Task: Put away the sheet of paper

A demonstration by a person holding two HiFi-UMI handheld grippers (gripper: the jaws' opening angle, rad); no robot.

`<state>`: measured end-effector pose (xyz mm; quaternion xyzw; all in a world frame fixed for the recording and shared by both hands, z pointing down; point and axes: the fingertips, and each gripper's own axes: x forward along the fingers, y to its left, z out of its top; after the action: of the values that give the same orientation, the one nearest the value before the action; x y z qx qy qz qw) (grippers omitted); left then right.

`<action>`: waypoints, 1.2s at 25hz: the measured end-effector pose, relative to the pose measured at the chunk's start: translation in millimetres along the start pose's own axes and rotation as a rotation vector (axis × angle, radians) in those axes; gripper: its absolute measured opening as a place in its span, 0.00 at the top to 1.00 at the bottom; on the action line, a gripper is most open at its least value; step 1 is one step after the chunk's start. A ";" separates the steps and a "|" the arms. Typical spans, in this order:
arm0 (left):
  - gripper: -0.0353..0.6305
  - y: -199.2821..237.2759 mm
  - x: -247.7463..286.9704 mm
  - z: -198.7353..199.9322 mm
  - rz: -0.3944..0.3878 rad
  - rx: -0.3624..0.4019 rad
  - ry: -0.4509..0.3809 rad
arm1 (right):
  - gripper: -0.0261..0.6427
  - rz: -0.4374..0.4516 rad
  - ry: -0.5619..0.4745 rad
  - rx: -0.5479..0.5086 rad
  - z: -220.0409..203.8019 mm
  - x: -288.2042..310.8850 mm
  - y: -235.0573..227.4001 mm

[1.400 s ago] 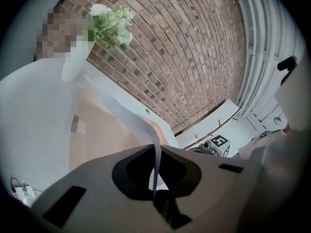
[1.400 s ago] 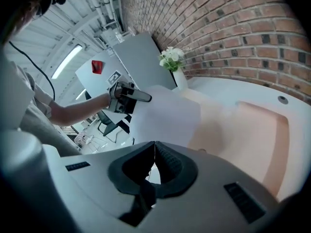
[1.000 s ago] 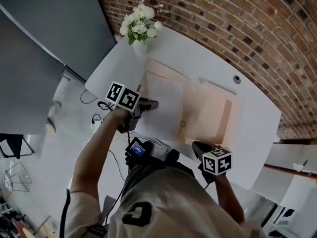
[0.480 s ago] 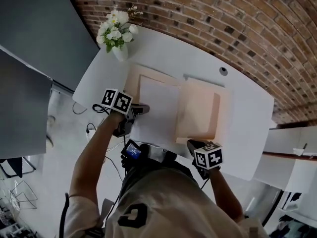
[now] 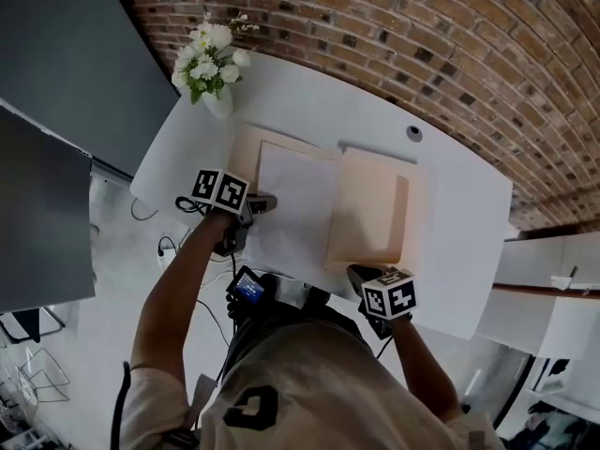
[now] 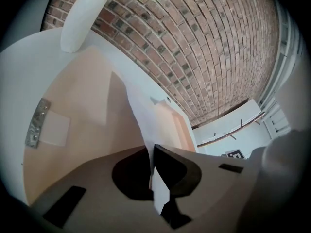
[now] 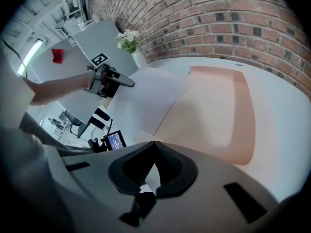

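A white sheet of paper [image 5: 292, 204] lies over the left half of an open peach folder [image 5: 370, 209] on the white table [image 5: 459, 242]. My left gripper [image 5: 267, 201] is shut on the sheet's left edge. In the left gripper view the sheet [image 6: 141, 115] rises edge-on from between the jaws of my left gripper [image 6: 151, 152]. My right gripper [image 5: 356, 272] is shut at the folder's front edge, which looks slightly lifted. In the right gripper view the right gripper [image 7: 154, 144] has its jaws closed on a thin pale edge below the folder [image 7: 214, 110] and sheet [image 7: 146, 98].
A white vase of flowers [image 5: 208, 64] stands at the table's far left corner, beyond the folder. A metal clip [image 6: 38, 123] sits on the folder's left half. A cable hole [image 5: 413, 132] lies near the brick wall. A small lit screen [image 5: 251, 286] hangs at the person's chest.
The head camera has shifted, so the table sits lower left in view. Both grippers keep their holds, and the sheet stays over the folder's left half.
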<state>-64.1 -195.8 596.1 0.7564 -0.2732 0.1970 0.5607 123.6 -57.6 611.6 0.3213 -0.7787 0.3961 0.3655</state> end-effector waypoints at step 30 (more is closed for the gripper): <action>0.93 -14.3 65.4 7.4 -0.024 -0.075 0.039 | 0.93 0.076 0.021 -0.004 5.0 3.6 4.4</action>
<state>-4.6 -212.3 622.8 0.7343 -0.2601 0.1945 0.5961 116.6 -60.5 610.8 0.2864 -0.7872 0.4117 0.3590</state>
